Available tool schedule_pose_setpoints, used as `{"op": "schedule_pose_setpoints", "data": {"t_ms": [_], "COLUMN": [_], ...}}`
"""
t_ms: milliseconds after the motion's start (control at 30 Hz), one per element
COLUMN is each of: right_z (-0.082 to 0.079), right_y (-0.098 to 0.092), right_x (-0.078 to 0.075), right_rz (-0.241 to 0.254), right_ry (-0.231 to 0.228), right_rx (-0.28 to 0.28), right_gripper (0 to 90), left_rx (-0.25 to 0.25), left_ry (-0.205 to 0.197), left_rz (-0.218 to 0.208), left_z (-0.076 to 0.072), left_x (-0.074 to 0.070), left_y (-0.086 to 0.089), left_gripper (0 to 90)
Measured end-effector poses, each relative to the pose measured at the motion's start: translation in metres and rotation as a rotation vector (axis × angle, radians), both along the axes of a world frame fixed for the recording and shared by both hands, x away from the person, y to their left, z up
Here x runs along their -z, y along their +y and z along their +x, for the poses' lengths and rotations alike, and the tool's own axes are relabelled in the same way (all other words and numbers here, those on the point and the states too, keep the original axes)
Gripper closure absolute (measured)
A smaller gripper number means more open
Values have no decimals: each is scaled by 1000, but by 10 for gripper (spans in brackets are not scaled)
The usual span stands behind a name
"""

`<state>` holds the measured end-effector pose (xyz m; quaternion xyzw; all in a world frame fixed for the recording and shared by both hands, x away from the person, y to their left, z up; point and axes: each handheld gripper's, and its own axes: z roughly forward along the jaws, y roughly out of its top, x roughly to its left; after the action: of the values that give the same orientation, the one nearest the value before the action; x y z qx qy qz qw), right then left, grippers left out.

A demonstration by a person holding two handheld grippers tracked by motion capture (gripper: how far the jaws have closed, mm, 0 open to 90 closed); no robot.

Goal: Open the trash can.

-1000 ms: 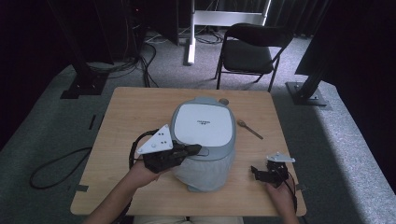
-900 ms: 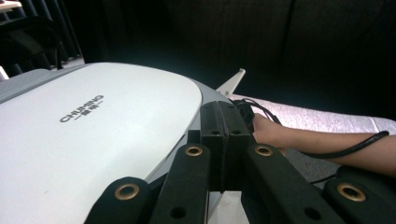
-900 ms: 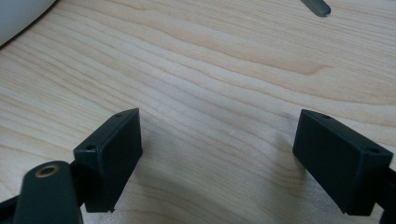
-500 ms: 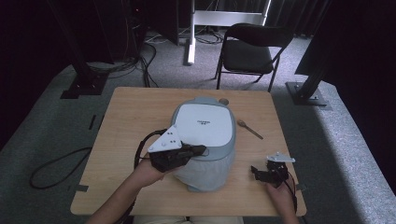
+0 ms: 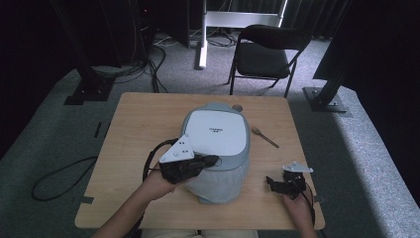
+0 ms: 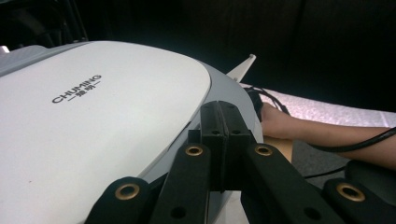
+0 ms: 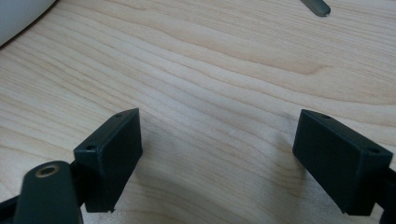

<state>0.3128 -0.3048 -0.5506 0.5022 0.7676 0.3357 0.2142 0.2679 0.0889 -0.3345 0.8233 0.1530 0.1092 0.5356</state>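
Observation:
A grey rice cooker (image 5: 218, 148) with a white lid (image 6: 93, 116) stands in the middle of the wooden table (image 5: 143, 119). My left gripper (image 5: 213, 160) is shut with nothing between its jaws. Its tips (image 6: 219, 112) lie against the front left rim of the lid. My right gripper (image 5: 271, 182) rests low over the table near the front right corner. It is open, with bare wood between its pads (image 7: 114, 149). A wooden spoon (image 5: 264, 137) lies to the right of the cooker; its handle end (image 7: 315, 6) shows in the right gripper view.
A black folding chair (image 5: 265, 54) stands beyond the table's far edge. Cables trail over the floor at the left (image 5: 59, 173). The person's right forearm (image 6: 327, 130) crosses the left gripper view beyond the cooker.
My left gripper has shifted a little to the right, closer over the cooker's front left rim. The right gripper has kept still.

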Motion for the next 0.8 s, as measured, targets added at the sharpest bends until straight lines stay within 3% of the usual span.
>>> {"op": "schedule_pose_setpoints", "data": {"t_ms": [200,233,300,367,533,800], "right_z": [0,0,0,0,0,0], "right_y": [0,0,0,0,0,0], "right_x": [0,0,0,0,0,0], "right_rz": [0,0,0,0,0,0], "right_ry": [1,0,0,0,0,0], "right_rx": [1,1,3,3,3,3], "right_gripper": [148,149,151,151,151,151], "left_rx": [-15,-18,-4,-1,-7,-43], "left_ry": [27,35,68,74,100,94], "left_rz": [-23,-31,-60,-45,-62,-78], "left_z": [5,7,11,14,17,20], "left_x": [-5,-7,-9,-10,-13,-17], "left_y": [4,6,8,9,12,17], "left_gripper": [894,828,800,741,663,575]}}
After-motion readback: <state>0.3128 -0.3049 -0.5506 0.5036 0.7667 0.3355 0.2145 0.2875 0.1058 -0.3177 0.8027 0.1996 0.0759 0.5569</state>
